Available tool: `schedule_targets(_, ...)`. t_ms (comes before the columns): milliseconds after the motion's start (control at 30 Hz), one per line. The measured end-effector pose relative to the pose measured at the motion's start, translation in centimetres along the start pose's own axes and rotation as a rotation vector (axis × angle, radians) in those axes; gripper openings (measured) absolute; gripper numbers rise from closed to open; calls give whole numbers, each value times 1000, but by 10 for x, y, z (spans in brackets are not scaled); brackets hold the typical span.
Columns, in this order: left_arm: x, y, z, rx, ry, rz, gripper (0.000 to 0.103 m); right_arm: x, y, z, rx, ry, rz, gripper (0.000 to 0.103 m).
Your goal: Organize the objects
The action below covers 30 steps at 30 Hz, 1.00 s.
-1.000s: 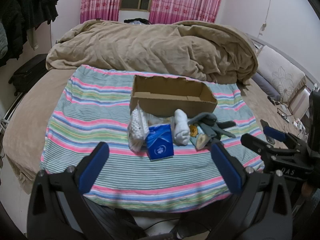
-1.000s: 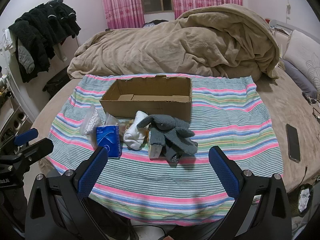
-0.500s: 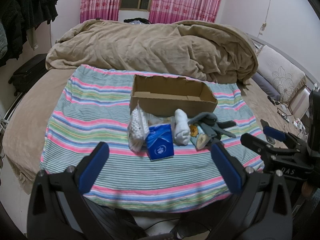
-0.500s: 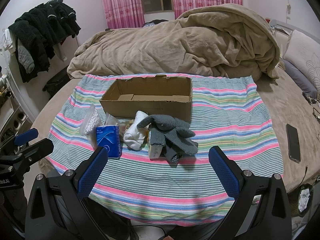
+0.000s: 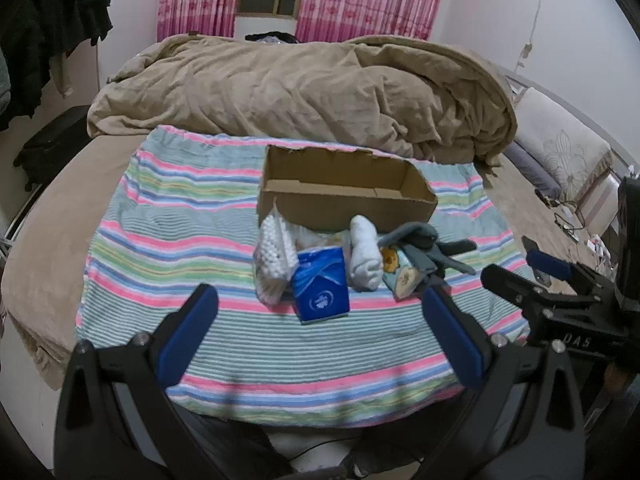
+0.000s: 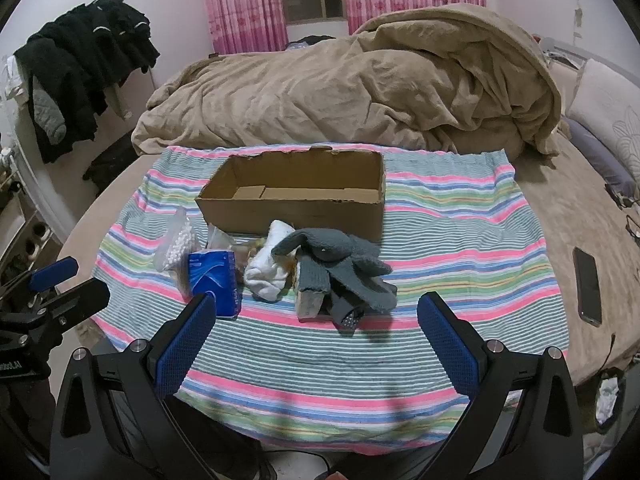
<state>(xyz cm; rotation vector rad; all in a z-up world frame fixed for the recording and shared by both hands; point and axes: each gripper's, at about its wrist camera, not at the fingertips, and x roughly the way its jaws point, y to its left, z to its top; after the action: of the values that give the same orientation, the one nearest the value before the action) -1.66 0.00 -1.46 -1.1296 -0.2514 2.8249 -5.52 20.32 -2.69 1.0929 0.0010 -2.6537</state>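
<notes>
An open cardboard box (image 5: 344,200) (image 6: 296,196) stands empty on the striped cloth (image 5: 172,216) (image 6: 460,240). In front of it lies a small heap: a clear bag of white pellets (image 5: 272,264) (image 6: 178,246), a blue tissue pack (image 5: 320,284) (image 6: 214,276), a rolled white sock (image 5: 364,256) (image 6: 268,268), grey gloves (image 5: 424,248) (image 6: 340,264) and a small printed box (image 5: 400,276) (image 6: 310,302). My left gripper (image 5: 320,332) hangs open short of the heap at the cloth's near edge. My right gripper (image 6: 316,336) is open too, and holds nothing.
A tan duvet (image 5: 304,88) (image 6: 360,84) is bunched behind the box. A phone (image 6: 586,284) lies on the bed at the right. Dark clothes (image 6: 84,64) hang at the left wall. A pillow (image 5: 560,148) sits at the far right.
</notes>
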Motion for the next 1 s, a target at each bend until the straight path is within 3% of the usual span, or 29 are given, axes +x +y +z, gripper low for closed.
schedule_targets(633, 53, 23, 10, -16, 53, 26, 101, 41, -16, 15, 25, 38, 10, 102)
schedule_targets(767, 72, 30, 11, -20, 75, 37, 91, 54, -22, 18, 36, 43, 8, 102)
schedule_targets(1000, 104, 41, 11, -15, 102, 53, 86, 81, -31, 22, 45, 48, 20, 102)
